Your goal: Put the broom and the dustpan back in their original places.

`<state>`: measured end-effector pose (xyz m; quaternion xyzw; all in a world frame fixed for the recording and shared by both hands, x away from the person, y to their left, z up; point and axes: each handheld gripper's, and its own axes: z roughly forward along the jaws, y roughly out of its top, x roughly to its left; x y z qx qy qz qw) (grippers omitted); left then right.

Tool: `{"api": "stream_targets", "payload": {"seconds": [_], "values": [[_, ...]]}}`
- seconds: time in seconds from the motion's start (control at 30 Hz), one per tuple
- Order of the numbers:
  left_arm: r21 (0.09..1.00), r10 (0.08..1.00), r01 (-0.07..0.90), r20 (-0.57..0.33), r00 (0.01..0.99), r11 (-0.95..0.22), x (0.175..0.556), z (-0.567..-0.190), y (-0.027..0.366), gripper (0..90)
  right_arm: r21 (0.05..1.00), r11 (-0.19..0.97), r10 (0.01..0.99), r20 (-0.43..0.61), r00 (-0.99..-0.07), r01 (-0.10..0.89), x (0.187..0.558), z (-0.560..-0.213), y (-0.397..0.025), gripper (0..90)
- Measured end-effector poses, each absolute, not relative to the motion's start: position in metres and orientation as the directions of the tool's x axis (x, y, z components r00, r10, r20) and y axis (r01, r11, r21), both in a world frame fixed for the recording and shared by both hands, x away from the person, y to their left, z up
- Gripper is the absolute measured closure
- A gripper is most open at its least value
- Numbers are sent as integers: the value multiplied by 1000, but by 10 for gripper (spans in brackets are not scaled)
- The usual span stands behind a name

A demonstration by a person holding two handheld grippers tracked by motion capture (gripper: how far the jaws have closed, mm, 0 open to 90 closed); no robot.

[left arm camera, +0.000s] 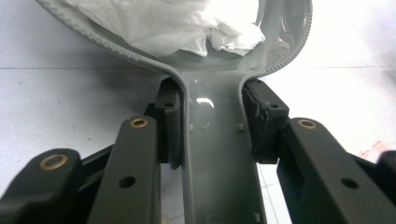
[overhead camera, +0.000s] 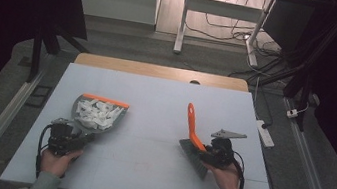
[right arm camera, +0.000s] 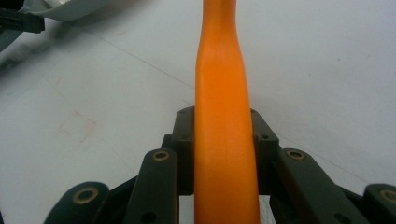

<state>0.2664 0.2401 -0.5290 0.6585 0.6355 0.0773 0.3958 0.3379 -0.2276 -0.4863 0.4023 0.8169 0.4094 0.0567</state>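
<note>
High view first, starting on the left. A person's left hand (overhead camera: 56,161) comes in from the near edge of the pale table (overhead camera: 156,97) and holds the left gripper (overhead camera: 80,138). This gripper has hold of a grey dustpan (overhead camera: 84,107) by its handle. The dustpan lies flat on the left part of the table, with its orange lip (overhead camera: 106,100) on the far side. A heap of white paper scraps (overhead camera: 98,114) sits inside it.

Left gripper view looks along the two black jaws. They are closed tight on the dustpan handle (left arm camera: 219,154), one jaw pressing each side, with no gap to see. The white paper scraps (left arm camera: 177,23) lie in the pan just past the handle.

The middle of the table, between the two tools, is bare.

On the right, the person's right hand (overhead camera: 226,176) holds the right gripper (overhead camera: 208,151). It grips a small brush (overhead camera: 194,134). The orange brush handle (overhead camera: 191,123) points away toward the far side. The dark bristles (overhead camera: 194,159) are at the near end, low by the table. The brush is well apart from the dustpan.

Right gripper view shows the two black jaws squeezed on the orange brush handle (right arm camera: 224,140), which runs straight up the middle. A bit of the dustpan (right arm camera: 65,9) peeks in at the top left corner.
</note>
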Motion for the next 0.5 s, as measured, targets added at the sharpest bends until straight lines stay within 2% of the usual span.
{"api": "stream_targets", "payload": {"seconds": [0.5], "values": [[607,901,785,-400,171,121,272,-533,241,616,663,313,760,256,-598,680,359,-498,-244,683]]}}
